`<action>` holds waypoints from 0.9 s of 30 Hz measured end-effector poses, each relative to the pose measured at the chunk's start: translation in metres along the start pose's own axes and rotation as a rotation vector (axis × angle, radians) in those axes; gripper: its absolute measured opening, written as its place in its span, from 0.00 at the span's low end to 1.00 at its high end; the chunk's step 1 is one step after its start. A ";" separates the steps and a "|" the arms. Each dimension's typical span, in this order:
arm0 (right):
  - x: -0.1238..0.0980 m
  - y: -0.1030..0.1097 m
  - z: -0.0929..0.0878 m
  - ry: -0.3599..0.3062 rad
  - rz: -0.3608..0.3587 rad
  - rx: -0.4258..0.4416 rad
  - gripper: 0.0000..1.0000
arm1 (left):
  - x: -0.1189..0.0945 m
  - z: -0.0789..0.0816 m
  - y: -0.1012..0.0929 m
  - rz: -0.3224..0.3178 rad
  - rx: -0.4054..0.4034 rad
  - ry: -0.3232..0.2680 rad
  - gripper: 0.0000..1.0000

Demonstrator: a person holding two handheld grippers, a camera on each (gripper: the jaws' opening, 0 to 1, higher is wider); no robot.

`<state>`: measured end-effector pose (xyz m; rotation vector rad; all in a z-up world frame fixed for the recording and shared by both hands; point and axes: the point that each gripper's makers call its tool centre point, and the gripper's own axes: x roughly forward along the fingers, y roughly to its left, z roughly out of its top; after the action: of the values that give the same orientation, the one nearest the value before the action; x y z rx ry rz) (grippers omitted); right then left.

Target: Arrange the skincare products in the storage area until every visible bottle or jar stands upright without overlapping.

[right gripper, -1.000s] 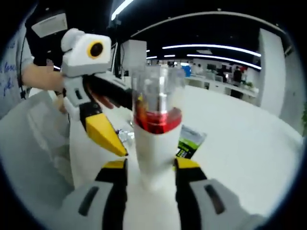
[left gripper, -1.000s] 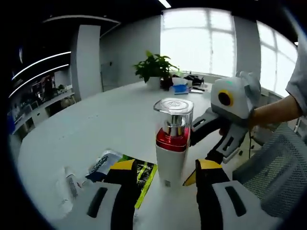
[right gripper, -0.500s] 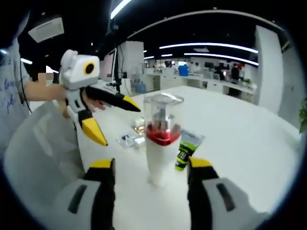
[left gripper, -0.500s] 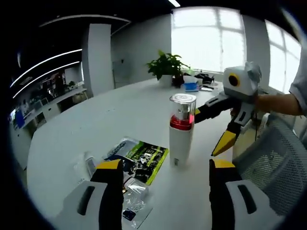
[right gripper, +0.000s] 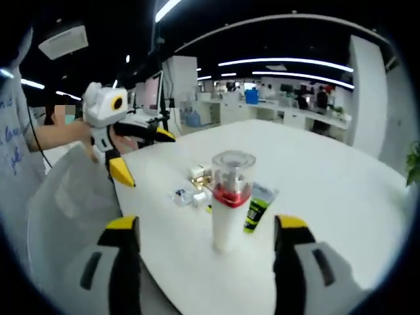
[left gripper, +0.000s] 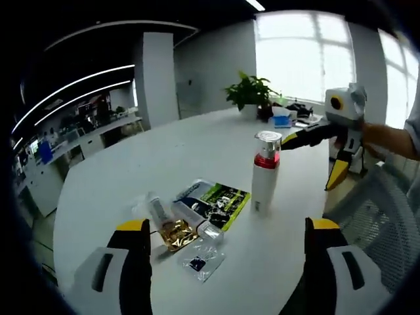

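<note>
White round table (left gripper: 197,157) in bright office, upright pump bottle (left gripper: 265,172) between both wide-spread tongs (left gripper: 226,230) (right gripper: 205,226).

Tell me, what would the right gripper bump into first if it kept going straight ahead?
Probably the upright pump bottle with the red band and clear cap: it stands roughly midway between the right gripper's open jaws, though depth is uncertain.

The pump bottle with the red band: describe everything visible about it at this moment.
The pump bottle stands upright on the white table, free of both grippers. It has a white, slightly tapering body, a red band at the shoulder and a clear cap over a silvery pump. It looks like plastic. A small dark mark sits near its base. In the right gripper view it stands between that gripper's open jaws, untouched, with the green tube lying close beside it.
</note>
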<state>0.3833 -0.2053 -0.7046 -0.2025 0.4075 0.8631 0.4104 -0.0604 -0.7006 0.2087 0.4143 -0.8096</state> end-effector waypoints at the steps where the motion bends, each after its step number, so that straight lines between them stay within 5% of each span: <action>1: -0.001 0.002 0.000 0.004 0.006 -0.002 0.87 | -0.004 0.000 0.002 0.012 -0.003 0.001 0.97; 14: -0.010 0.010 0.003 0.021 0.014 -0.039 0.99 | -0.037 -0.009 0.031 0.143 -0.018 0.014 0.97; 27: -0.010 0.011 0.017 0.016 -0.070 -0.008 1.00 | -0.023 -0.027 0.063 0.123 -0.044 0.072 0.97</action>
<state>0.3736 -0.1995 -0.6850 -0.2298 0.4095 0.7950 0.4352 0.0069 -0.7136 0.2201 0.4817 -0.6729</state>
